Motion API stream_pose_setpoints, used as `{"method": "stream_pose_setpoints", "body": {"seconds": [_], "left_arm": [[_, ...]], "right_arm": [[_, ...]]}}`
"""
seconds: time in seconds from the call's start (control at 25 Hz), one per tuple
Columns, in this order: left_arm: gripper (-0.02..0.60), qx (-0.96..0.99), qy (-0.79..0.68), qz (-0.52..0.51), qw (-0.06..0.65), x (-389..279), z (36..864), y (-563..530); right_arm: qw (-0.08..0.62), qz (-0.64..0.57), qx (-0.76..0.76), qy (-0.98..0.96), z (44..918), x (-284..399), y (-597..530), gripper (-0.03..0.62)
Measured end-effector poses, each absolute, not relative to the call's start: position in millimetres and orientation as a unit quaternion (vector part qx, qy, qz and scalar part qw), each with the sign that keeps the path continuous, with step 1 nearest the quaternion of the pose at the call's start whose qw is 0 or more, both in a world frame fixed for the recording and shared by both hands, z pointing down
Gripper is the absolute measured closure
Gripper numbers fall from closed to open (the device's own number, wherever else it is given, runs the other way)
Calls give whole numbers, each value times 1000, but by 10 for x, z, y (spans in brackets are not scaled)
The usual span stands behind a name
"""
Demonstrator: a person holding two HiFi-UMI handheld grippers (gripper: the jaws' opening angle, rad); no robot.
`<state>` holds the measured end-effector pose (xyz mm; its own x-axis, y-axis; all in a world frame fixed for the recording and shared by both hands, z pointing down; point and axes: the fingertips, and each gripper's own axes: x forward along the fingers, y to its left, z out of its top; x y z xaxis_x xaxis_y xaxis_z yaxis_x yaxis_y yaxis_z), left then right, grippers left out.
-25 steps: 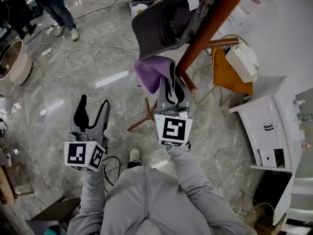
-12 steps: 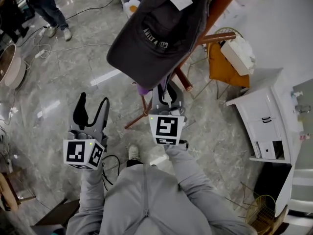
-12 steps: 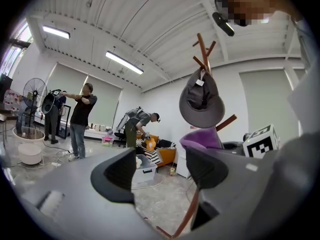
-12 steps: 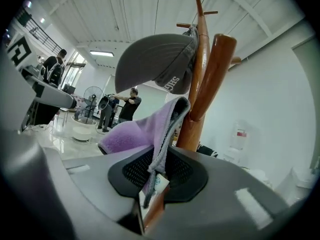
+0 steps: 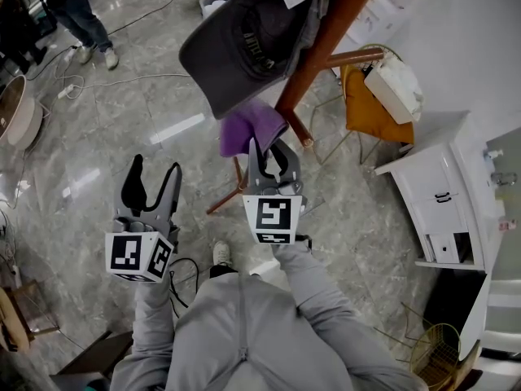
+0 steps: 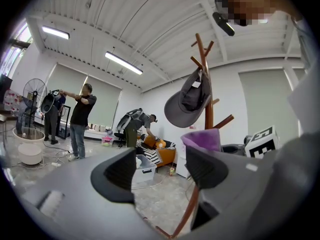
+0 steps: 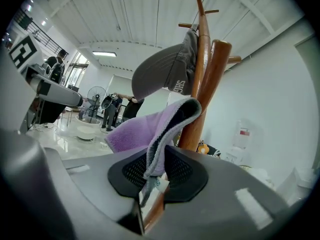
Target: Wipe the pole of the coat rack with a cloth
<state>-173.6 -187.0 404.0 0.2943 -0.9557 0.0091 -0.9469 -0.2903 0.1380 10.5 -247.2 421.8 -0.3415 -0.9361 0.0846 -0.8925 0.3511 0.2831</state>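
The coat rack's brown wooden pole slants down from the top right of the head view. A grey cap hangs on it. My right gripper is shut on a purple cloth, which lies against the lower pole just under the cap. In the right gripper view the cloth folds up from between the jaws of the right gripper and touches the pole. My left gripper hangs open and empty to the left, away from the rack; in its own view the left gripper holds nothing.
The rack's splayed legs stand on the marble floor right in front of my feet. An orange chair and a white cabinet stand to the right. A person, cables and a fan base are at the far left.
The cap swung down over the cloth half a second ago and has swung back up. My right gripper with the cloth shifted slightly left along the pole. The left gripper stayed put.
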Motion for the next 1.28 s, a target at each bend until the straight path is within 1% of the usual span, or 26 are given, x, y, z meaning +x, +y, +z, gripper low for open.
{"method": "stream_pose_setpoints", "body": {"seconds": [0.88,1.28], "left_arm": [[243,797,-601,-37,53,-1589,3960,-1677],[242,792,-607,-42,48,-1596,3927,-1472]], "right_arm": [[139,-72,525,-836,4509,129,-2129,542],[123,-76,494,-857,4449,-57,-1844,542]]}}
